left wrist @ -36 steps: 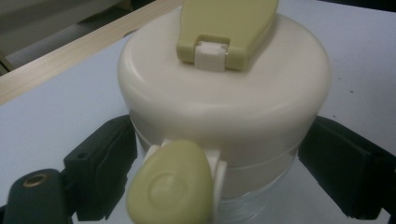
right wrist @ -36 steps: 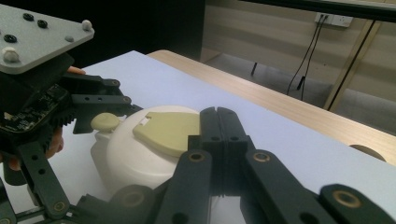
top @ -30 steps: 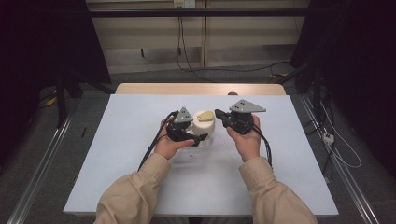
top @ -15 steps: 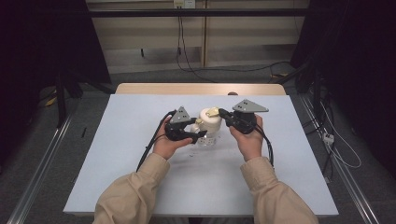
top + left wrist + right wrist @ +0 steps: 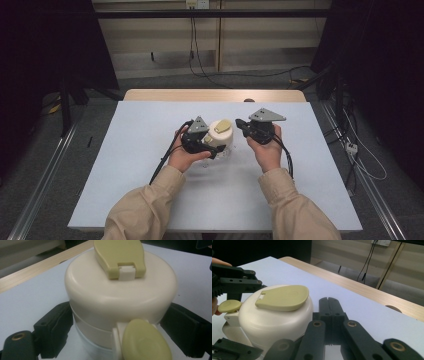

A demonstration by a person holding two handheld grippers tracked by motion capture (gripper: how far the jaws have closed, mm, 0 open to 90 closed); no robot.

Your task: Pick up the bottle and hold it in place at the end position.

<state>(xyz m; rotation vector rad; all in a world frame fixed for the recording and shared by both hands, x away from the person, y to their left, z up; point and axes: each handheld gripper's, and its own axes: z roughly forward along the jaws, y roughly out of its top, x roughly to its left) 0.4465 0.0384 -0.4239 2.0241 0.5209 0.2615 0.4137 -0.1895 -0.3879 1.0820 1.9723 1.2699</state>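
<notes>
Cream plastic lid (image 5: 120,295) with an olive flip cap (image 5: 119,257) and an olive push button (image 5: 145,342) sits on a translucent container body, standing upright on the bench (image 5: 150,190) between the two grippers. Left gripper (image 5: 212,148): fingers (image 5: 56,331) lie on either side of the container just below the lid's rim; the jaws have just been opening and the container stands between them, close against the pads, but whether they still press cannot be told from the left gripper view. Judgement: this low hold on the body serves to steady the container against turning while the lid is worked from above. Right gripper (image 5: 239,124): fingers (image 5: 329,307) closed together, empty, tips just beside the lid's far flank and level with its top, apart from it. Judgement: closed tips suit a push or pry at the flip cap, not a grasp. Button faces the left hand (image 5: 182,157); cap hinge points the same way.
</notes>
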